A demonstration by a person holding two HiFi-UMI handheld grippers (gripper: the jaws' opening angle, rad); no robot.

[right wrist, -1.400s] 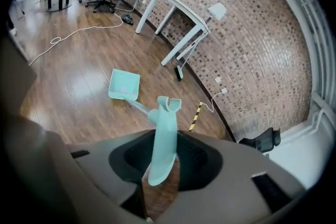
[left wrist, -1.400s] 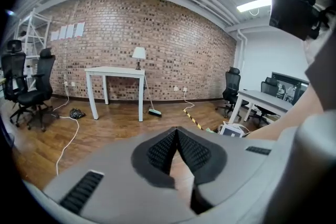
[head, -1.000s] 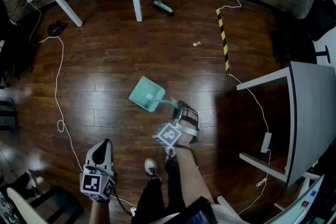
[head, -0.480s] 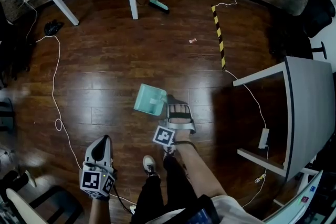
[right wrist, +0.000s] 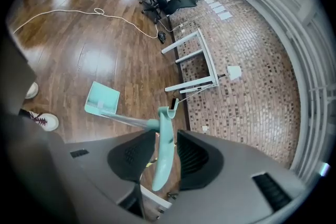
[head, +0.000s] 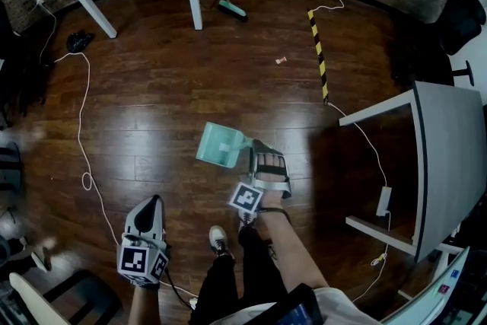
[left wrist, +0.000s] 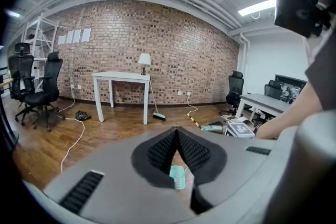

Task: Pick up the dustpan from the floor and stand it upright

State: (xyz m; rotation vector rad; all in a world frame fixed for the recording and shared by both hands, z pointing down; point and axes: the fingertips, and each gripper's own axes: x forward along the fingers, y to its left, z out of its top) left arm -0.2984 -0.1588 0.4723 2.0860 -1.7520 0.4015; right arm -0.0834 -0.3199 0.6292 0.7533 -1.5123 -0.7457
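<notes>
A: Dark wood floor (head: 152,87), brick wall along the top of the frame. Where's the dustpan?

B: Dustpan (head: 221,144) is mid-frame, pan end down at the floor. Its shaft slants right, to my right gripper (head: 268,156).

A: Grip?

B: Handle (right wrist: 163,149) sits between the jaws, but they've just been opening. I see a gap beside one pad, so it's released. Left gripper (head: 154,203) is lower left, jaws together, nothing in them.
</notes>
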